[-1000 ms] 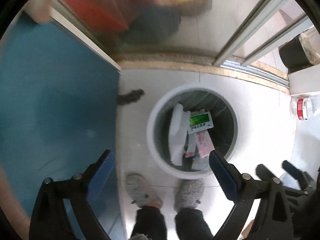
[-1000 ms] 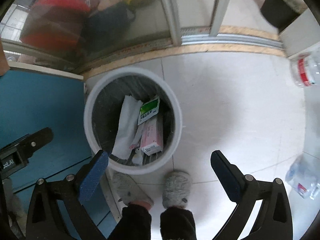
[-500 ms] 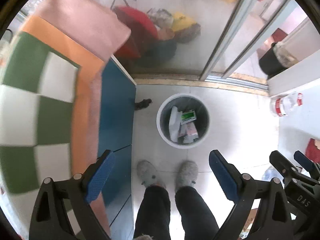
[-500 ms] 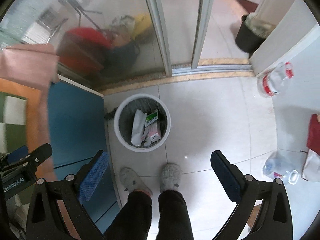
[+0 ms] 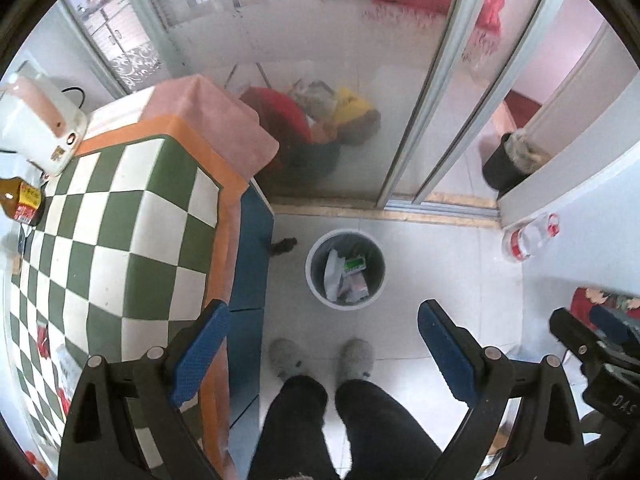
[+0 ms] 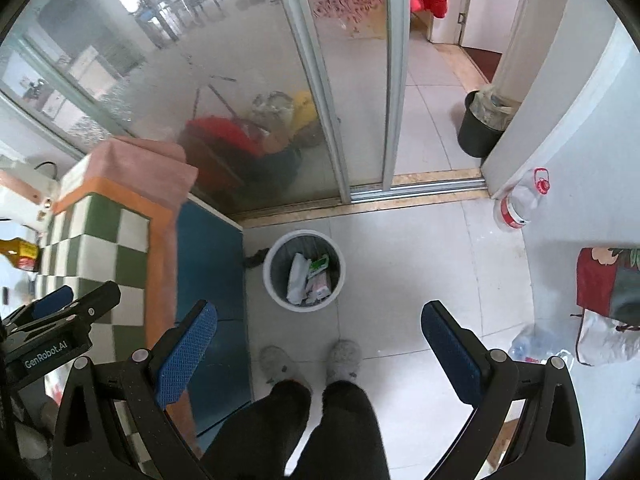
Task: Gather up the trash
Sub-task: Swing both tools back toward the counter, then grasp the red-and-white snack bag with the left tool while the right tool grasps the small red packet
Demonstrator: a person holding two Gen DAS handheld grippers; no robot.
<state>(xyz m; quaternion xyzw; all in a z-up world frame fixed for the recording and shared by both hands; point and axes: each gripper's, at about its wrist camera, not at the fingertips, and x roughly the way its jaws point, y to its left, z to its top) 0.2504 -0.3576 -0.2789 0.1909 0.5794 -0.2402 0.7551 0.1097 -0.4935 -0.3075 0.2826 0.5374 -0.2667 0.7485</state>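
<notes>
A white round trash bin point(image 5: 311, 280) point(image 6: 269, 280) stands on the tiled floor, holding a white wrapper, a green-labelled packet point(image 5: 355, 264) and pink packets. My left gripper point(image 5: 322, 356) is open and empty, high above the floor and the person's feet. My right gripper point(image 6: 320, 356) is open and empty at a similar height. Small red and white wrappers point(image 5: 60, 364) lie on the checkered tablecloth point(image 5: 120, 240) at the left.
A blue cabinet side point(image 5: 250, 264) drops below the table. On the table stand a white kettle point(image 5: 36, 128) and a brown bottle point(image 5: 20, 200). Plastic bottles point(image 5: 528, 236) point(image 6: 536, 348) lie by the right wall. A glass sliding door and a black bin point(image 6: 482, 124) are beyond.
Both grippers have risen well away from the bin, which now looks much smaller. The checkered table top has come into view at the left.
</notes>
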